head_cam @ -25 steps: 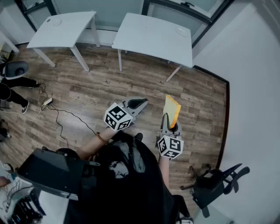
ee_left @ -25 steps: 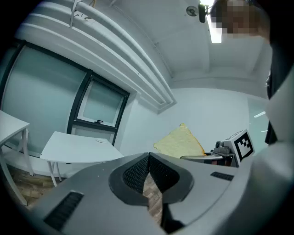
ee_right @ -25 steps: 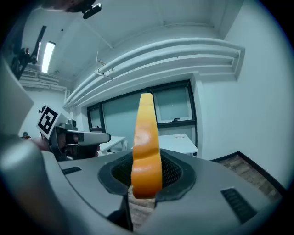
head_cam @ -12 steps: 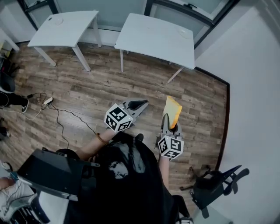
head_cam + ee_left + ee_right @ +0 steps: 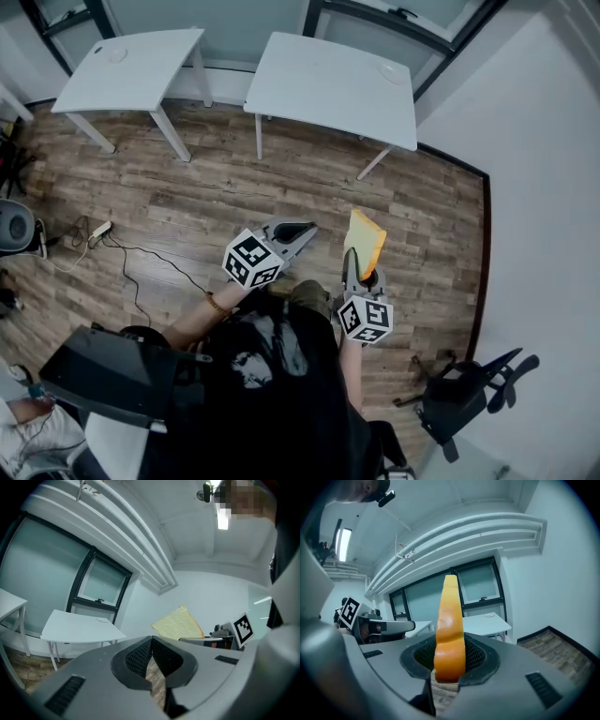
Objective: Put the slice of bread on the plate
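My right gripper [image 5: 360, 269] is shut on a slice of yellow-crusted bread [image 5: 365, 241] and holds it upright over the wooden floor. In the right gripper view the bread [image 5: 450, 625] stands edge-on between the pads of the right gripper [image 5: 449, 668]. My left gripper [image 5: 304, 228] hangs beside it on the left, shut and empty; its tips meet in the left gripper view [image 5: 151, 641], where the bread [image 5: 179, 623] shows to the right. A small white plate [image 5: 391, 68] lies on the far white table [image 5: 328, 82], well ahead of both grippers.
A second white table [image 5: 127, 66] with a small dish stands at the far left. A cable and power strip [image 5: 98, 230] lie on the floor at left. A black office chair [image 5: 469, 394] stands at the lower right near the wall. A dark case [image 5: 112, 375] sits at the lower left.
The person has stepped a little toward the tables, and both grippers have gone along. The bread stays gripped in the right gripper. The left gripper stays shut.
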`<state>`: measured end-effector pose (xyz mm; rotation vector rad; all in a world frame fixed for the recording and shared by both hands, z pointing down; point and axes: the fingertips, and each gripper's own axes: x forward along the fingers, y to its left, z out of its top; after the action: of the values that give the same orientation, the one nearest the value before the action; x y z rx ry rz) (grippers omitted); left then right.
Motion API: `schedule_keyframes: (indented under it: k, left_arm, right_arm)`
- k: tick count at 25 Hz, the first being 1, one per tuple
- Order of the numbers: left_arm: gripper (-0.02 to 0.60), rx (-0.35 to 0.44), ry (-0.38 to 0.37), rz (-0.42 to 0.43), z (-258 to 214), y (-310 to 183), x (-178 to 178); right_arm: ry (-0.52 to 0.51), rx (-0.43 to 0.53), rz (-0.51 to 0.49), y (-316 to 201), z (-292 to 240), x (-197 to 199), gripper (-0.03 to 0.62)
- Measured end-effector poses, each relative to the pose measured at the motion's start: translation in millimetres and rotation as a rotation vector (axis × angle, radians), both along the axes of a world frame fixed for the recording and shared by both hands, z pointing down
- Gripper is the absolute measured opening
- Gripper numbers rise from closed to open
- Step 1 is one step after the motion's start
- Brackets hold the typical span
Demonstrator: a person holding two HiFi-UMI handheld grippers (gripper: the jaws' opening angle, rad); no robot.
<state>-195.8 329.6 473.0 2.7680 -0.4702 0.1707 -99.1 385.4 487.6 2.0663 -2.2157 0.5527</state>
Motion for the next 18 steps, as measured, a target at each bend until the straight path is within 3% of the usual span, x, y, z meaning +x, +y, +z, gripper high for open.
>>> schedule_keyframes:
  k: [3, 9, 13, 18]
  left_arm:
    - [0.005, -0.025, 0.02, 0.041, 6, 1, 3]
    - [0.005, -0.054, -0.015, 0.056, 19, -21, 30]
    - [0.005, -0.054, -0.022, 0.068, 16, -50, 69]
    - [0.005, -0.029, -0.052, 0.024, 14, -101, 133]
  right_arm:
    - [-0.014, -0.028, 0.002, -4, 13, 6, 0.101]
    - [-0.037, -0.068, -0.024, -34, 24, 30, 0.101]
    - [-0.046, -0.047, -0.067, -68, 15, 56, 0.101]
    - [-0.049, -0.02, -0.097, -107, 4, 109, 0.101]
